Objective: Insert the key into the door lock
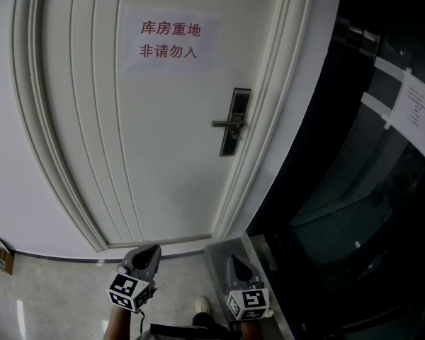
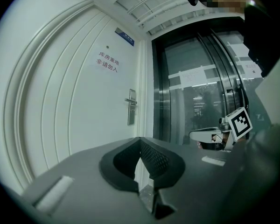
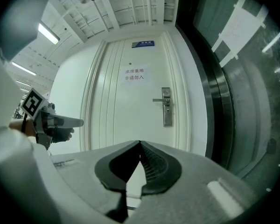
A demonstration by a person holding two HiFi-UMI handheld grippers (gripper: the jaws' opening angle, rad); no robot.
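1. While both grippers sit low in the head view, well short of the door [image 1: 163,161], the left gripper [image 1: 154,248] and right gripper [image 1: 234,259] each show ribbed black jaws pressed together, with nothing seen between them
2. No key shows in any view; the door lock [image 1: 236,105], a tall metal plate with a lever handle [image 1: 225,124], is too small to tell whether a key is in it
3. This fits standing off ahead of an approach, or standing back with the key in
4. Smooth white door, moulded grooves, paper notice [image 1: 168,40]
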